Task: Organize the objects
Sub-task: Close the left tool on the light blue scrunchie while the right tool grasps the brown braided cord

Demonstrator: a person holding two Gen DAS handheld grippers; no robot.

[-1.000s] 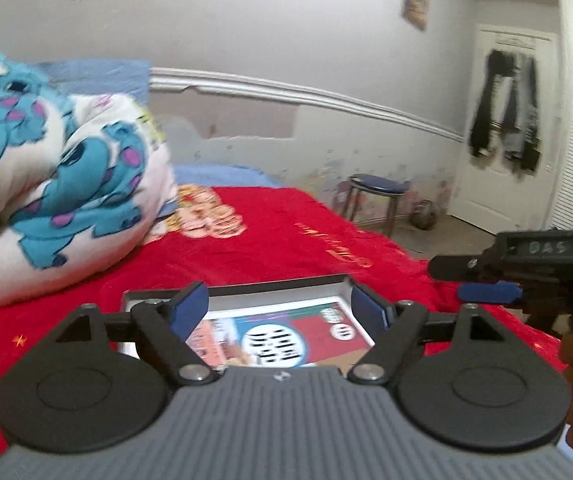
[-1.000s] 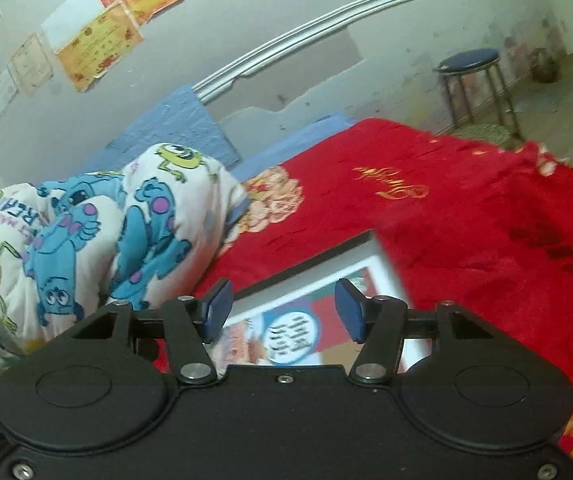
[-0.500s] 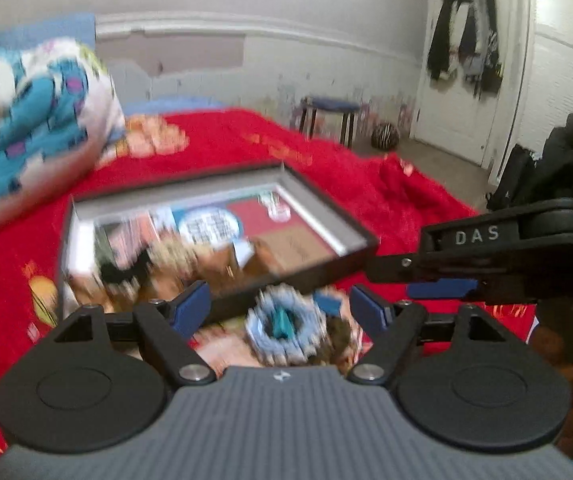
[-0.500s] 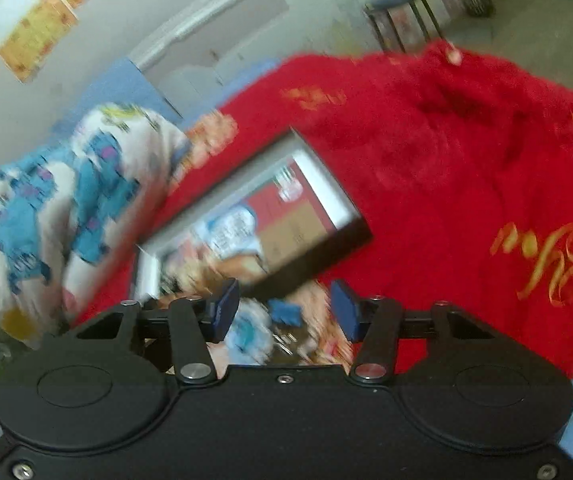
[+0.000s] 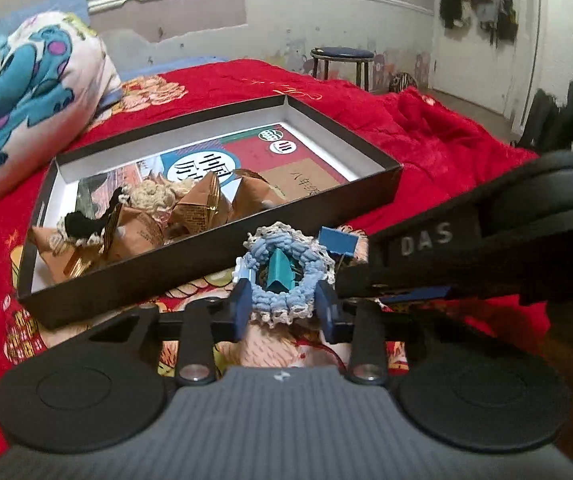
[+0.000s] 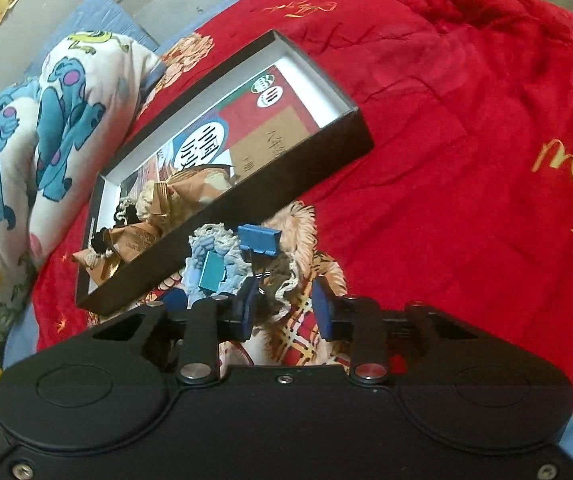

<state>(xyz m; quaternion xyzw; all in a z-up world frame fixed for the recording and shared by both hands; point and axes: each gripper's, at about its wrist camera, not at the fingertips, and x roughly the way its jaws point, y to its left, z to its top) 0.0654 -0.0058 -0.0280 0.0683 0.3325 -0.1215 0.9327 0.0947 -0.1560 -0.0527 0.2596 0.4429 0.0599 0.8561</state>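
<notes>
A blue crochet scrunchie (image 5: 286,300) with a teal binder clip (image 5: 280,274) in its middle lies on the red blanket in front of the black box (image 5: 222,252). My left gripper (image 5: 284,308) is closing around it, and both pads touch its sides. A blue binder clip (image 6: 258,238) lies just beyond the scrunchie (image 6: 210,248). My right gripper (image 6: 284,308) is closing over a brown and cream crochet piece (image 6: 282,284) beside the scrunchie. Its pads stand clear of that piece. The box (image 6: 246,196) holds brown paper packets (image 5: 202,204), crochet pieces and a printed booklet.
The right tool's black body (image 5: 466,240) crosses close on the right of the left wrist view. A cartoon-print quilt (image 5: 26,64) is piled left of the box. Red blanket (image 6: 466,140) stretches to the right. A stool (image 5: 342,56) stands by the far wall.
Both grippers have dropped and tilted down from facing the room to just over the small pile in front of the box. Both pairs of jaws have narrowed, the left around the scrunchie.
</notes>
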